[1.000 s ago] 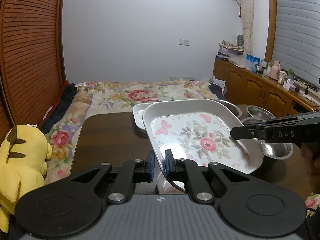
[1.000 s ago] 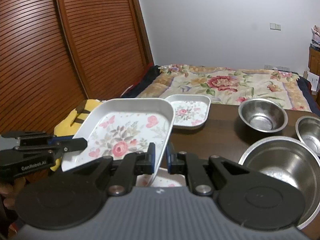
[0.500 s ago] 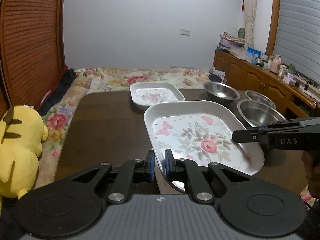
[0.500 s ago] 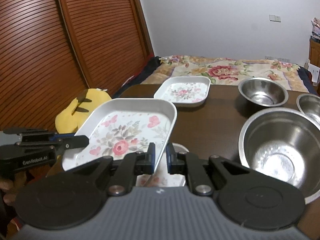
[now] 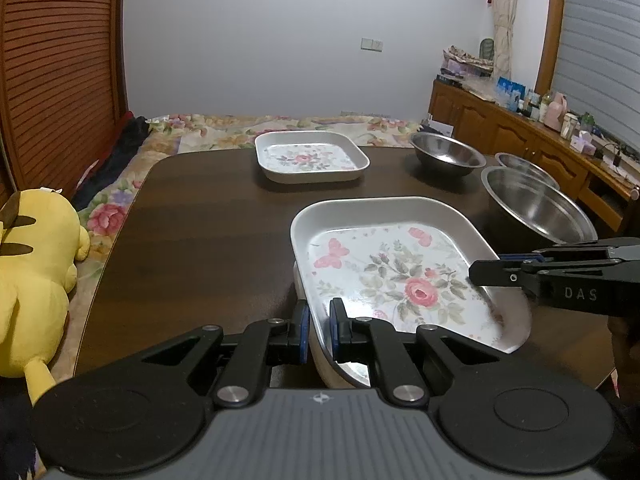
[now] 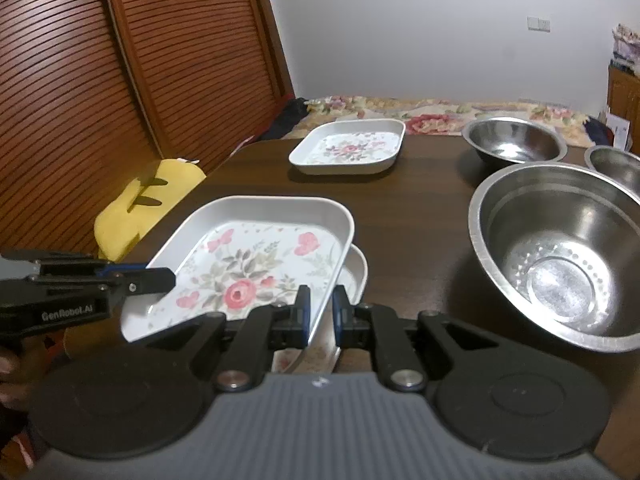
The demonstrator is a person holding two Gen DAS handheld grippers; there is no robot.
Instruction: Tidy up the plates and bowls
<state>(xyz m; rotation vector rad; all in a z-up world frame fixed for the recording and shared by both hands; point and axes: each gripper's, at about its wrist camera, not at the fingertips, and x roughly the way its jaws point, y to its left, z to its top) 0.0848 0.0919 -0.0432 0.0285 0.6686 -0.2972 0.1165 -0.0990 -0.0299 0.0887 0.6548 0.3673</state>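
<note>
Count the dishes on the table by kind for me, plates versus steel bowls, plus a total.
Floral plates: 3 (held plate, plate under it, far plate)
Steel bowls: 3 (large bowl, far bowl, right-edge bowl)
Total: 6

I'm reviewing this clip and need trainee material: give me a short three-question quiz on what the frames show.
1. True or false: both grippers grip the large floral plate.
2. How many steel bowls are visible?
3. What lies directly under the held plate: A) a steel bowl, B) another plate, C) bare table only?

Key:
1. True: left gripper and right gripper each pinch a rim.
2. Three: large bowl, far bowl, a third at the right edge.
3. B.
</note>
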